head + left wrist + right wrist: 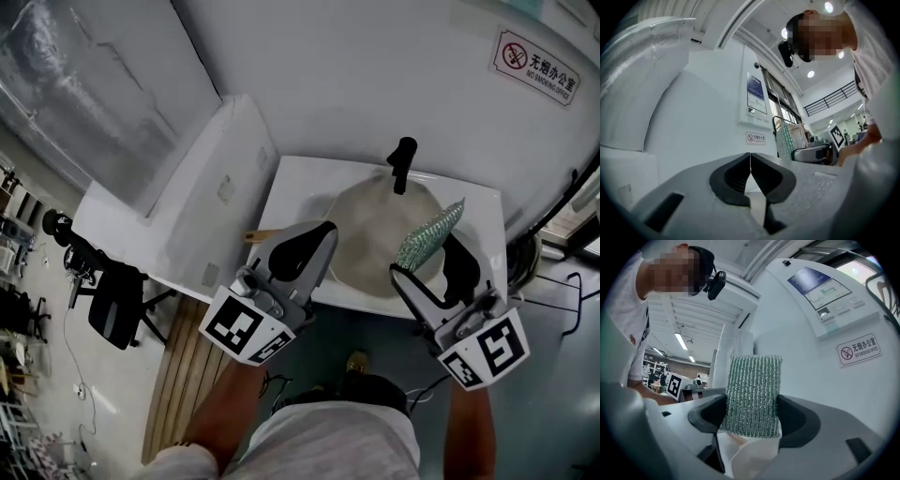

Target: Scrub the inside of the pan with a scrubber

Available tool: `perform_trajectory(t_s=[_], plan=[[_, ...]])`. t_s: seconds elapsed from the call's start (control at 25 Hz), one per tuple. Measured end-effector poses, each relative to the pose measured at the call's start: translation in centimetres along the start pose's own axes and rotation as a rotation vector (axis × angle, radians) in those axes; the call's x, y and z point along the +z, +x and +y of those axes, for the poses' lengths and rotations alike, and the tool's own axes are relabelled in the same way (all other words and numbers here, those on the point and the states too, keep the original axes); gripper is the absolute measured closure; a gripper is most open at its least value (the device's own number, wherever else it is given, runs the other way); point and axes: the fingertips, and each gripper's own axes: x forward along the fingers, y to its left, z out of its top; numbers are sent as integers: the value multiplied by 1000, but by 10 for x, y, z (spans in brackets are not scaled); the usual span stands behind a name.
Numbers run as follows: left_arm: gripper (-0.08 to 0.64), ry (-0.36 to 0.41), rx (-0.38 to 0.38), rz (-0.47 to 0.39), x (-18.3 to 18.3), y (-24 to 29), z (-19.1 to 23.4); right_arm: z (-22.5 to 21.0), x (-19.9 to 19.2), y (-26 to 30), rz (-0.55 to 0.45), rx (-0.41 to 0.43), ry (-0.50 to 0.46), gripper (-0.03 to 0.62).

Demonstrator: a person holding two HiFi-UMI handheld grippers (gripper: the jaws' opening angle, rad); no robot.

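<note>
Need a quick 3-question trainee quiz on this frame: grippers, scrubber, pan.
1. True or false: the left gripper has its jaws shut with nothing between them.
2. Where is the pan? A) in the white sink, B) on the floor, C) on the black chair.
3. Fill in: the right gripper is shut on the ____.

Key:
1. True.
2. A.
3. scrubber, the green one standing up from between the jaws.
</note>
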Motion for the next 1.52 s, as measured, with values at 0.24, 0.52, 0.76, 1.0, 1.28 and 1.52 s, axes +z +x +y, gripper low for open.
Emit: perform_trajectory(t_s=[0.24, 0.52, 0.76, 1.0, 1.28, 1.52], plan=[[543, 11, 44, 28, -11, 20, 13, -26, -8, 14, 9, 43, 22, 253], [543, 27, 57, 101, -27, 29, 29, -41, -14, 32, 32, 53, 38, 253], [540, 63, 13, 186, -45, 31, 43, -45, -29, 50, 88, 42, 36, 253], [439, 116, -78, 310, -70, 32, 54, -44, -48, 72, 178, 39, 25, 253], [334, 238, -210, 505, -119, 22, 65, -43, -85, 97, 342, 48, 29, 253], [292, 275, -313, 711, -179, -1, 79, -39, -127, 114, 500, 54, 23, 253]])
